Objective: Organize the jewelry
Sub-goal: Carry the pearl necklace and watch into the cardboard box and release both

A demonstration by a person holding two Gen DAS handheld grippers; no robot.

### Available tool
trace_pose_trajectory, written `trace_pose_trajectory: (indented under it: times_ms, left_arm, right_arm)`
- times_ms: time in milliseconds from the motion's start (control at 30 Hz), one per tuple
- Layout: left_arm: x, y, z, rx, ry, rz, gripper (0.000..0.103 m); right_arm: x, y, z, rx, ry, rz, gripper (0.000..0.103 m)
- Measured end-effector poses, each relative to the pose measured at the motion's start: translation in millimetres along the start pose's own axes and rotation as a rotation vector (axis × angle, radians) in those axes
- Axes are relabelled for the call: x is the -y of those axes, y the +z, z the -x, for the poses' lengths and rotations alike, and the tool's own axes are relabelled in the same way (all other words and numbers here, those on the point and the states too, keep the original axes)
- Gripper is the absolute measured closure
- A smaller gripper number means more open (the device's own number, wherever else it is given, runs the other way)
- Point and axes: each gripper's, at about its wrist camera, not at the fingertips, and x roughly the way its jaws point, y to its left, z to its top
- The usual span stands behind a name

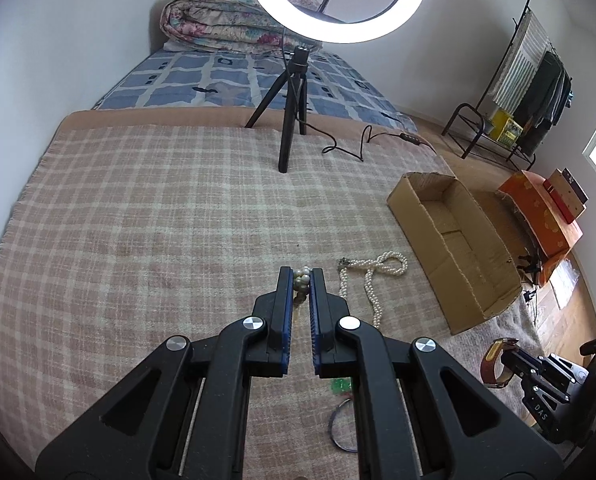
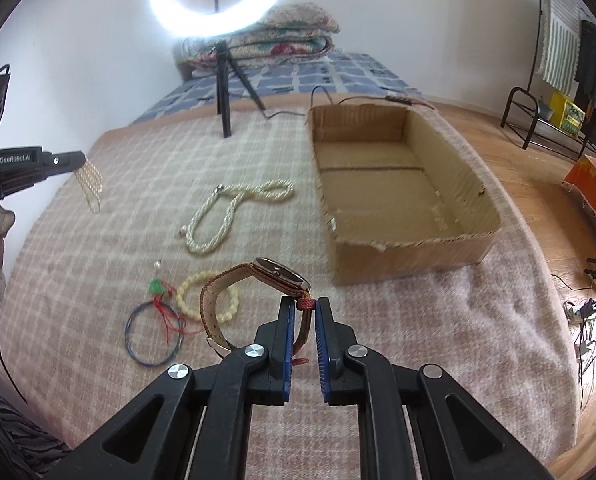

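My left gripper [image 1: 302, 276] is shut on a pearl bracelet [image 1: 302, 280] and holds it above the plaid blanket; from the right wrist view the bracelet [image 2: 90, 186] hangs from the left gripper [image 2: 68, 159]. My right gripper [image 2: 306, 305] is shut on the strap of a brown wristwatch [image 2: 276, 274], lifted above the blanket; it shows in the left wrist view [image 1: 498, 364] too. A twisted pearl necklace [image 2: 234, 210] lies left of the open cardboard box [image 2: 414, 240]. A yellow bead bracelet [image 2: 190, 292], a blue wire bangle [image 2: 154, 332] and a green charm [image 2: 157, 287] lie nearby.
A ring light on a black tripod [image 1: 290, 120] stands at the far side of the plaid blanket [image 1: 158, 208], with its cable [image 1: 358, 144] trailing right. An orange box [image 1: 546, 216] and a clothes rack [image 1: 530, 92] stand on the floor at right.
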Motion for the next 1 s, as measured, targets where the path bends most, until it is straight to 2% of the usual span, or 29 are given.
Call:
trace_pose_trajectory:
  times_ms: [400, 1000]
  left_arm:
    - [52, 23, -2, 0.035, -0.053, -0.073, 0.098]
    - [133, 77, -33, 0.071, -0.139, -0.158, 0.098]
  right_arm:
    - [34, 31, 10, 0.066, -0.045, -0.022, 0.095]
    - [65, 68, -17, 0.064, -0.089, -0.012, 0.095]
